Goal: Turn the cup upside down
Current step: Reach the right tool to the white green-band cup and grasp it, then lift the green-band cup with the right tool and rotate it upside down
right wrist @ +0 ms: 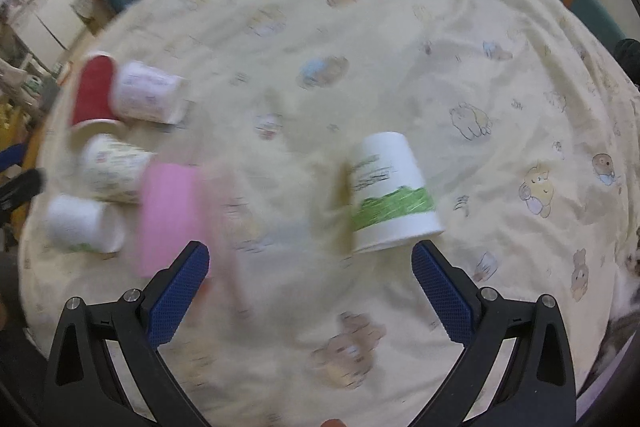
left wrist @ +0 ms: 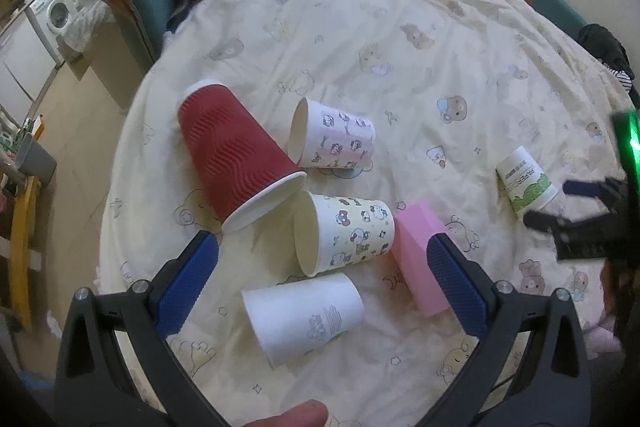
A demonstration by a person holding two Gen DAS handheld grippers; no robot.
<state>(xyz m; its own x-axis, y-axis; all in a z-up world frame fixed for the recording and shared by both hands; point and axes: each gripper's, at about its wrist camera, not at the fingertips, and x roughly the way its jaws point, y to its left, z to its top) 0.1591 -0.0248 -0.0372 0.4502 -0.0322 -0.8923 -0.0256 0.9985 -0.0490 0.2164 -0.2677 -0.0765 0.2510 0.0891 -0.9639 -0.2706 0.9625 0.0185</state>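
Cream cartoon-print bedsheet (left wrist: 460,39) carried every object. The left gripper (left wrist: 320,283) hovered with its blue pads spread wide and nothing between them, above a cluster of cups. In that cluster the red ribbed cup (left wrist: 236,163) stood tilted, mouth down. The pink-patterned cup (left wrist: 334,139), the yellow cartoon cup (left wrist: 344,233) and the plain white cup (left wrist: 300,315) all lay on their sides. A pink block (left wrist: 416,259) lay just beside the yellow cup, partly hidden behind the right-hand pad.

The right gripper (right wrist: 310,279) likewise stood open and empty. The green-banded white cup (right wrist: 390,193) rested mouth down on the sheet just ahead of it, near its right finger. Motion blur smeared the right wrist view, so the cup's printed text was unreadable and a brownish streak along its left flank could not be identified.

In the left wrist view the same cup appeared at far right, beside the black body of the right gripper, which was cut off by the frame edge. A fingertip (left wrist: 288,415) intruded at the bottom edge. A washing machine (left wrist: 56,11) stood small at far left.
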